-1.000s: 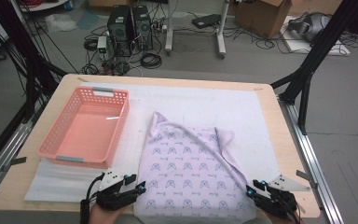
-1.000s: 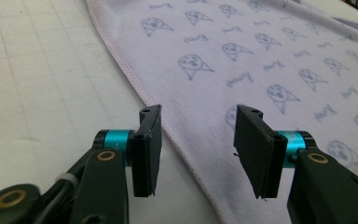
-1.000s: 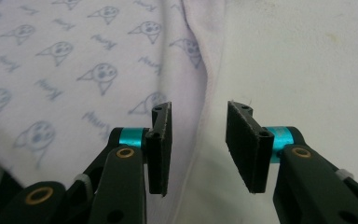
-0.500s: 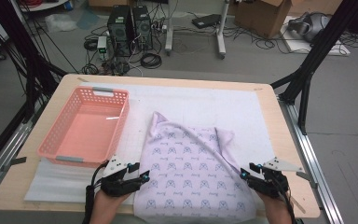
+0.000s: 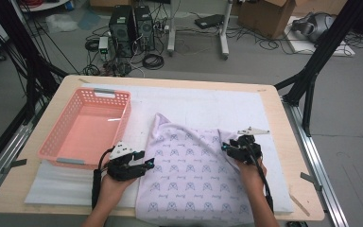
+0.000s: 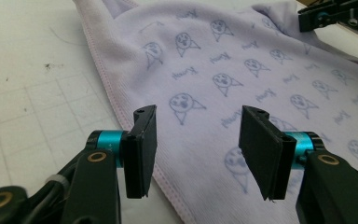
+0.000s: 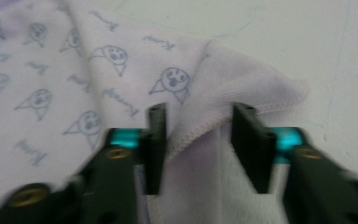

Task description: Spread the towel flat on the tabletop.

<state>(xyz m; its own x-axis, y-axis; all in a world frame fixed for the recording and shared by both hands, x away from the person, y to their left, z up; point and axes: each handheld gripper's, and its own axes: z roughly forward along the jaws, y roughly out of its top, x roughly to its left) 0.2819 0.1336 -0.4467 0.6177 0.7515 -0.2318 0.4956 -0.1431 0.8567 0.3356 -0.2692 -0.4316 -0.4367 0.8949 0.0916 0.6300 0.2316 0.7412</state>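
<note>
I bring my left gripper (image 6: 193,154) and right gripper (image 7: 198,149), both spread, over the lilac printed cloth (image 5: 194,175) spread on the white mat (image 5: 203,104); pinching its folded-over right corner should come next.

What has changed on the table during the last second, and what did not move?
Both grippers moved forward, away from the near table edge. The left gripper now sits open over the left hem of the lilac cloth; the right gripper is open around the folded-over right edge. Nothing is gripped yet. The cloth and the pink basket stayed as they were.
</note>
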